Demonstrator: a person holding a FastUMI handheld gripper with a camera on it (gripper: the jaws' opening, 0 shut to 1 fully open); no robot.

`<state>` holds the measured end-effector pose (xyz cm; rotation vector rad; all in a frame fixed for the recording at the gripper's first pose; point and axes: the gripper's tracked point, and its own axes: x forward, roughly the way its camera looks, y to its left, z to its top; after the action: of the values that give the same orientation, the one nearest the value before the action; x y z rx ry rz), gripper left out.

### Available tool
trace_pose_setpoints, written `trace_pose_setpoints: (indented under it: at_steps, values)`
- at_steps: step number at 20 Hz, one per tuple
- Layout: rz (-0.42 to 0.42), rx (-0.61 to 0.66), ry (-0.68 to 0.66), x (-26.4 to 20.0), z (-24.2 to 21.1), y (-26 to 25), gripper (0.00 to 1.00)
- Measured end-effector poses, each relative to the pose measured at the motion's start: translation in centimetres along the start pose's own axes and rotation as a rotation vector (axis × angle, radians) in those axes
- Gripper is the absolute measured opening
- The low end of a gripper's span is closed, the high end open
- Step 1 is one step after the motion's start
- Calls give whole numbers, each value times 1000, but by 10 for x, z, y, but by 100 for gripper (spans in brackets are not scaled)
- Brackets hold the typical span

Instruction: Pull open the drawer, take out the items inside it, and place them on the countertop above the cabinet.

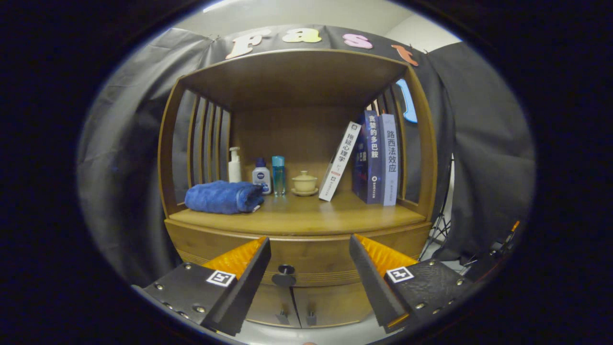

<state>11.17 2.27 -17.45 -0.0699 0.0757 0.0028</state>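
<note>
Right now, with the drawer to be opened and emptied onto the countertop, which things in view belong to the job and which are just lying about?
Belongs to the job:
drawer, shut
drawer knob
countertop
gripper, open, knob between its fingers, untouched

Just lying about:
blue towel
pump bottle
two small bottles
lidded cup
books
lower cabinet doors

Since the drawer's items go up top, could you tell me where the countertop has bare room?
Bare: the countertop's front strip, ahead of the blue towel, bottles, lidded cup and books. The back row is crowded. The open fingers flank the drawer knob.
</note>
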Motion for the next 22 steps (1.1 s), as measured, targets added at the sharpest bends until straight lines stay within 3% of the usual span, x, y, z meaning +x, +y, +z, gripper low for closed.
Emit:
trace_pose_setpoints:
  at_steps: [10, 14, 17, 22]
  values:
    - [38, 18, 155, 43, -81, 36, 98]
    - [19, 65, 195, 56, -96, 38, 60]
    - [34, 57, 219, 67, -102, 42, 60]
    - [5, 20, 193, 60, -102, 43, 46]
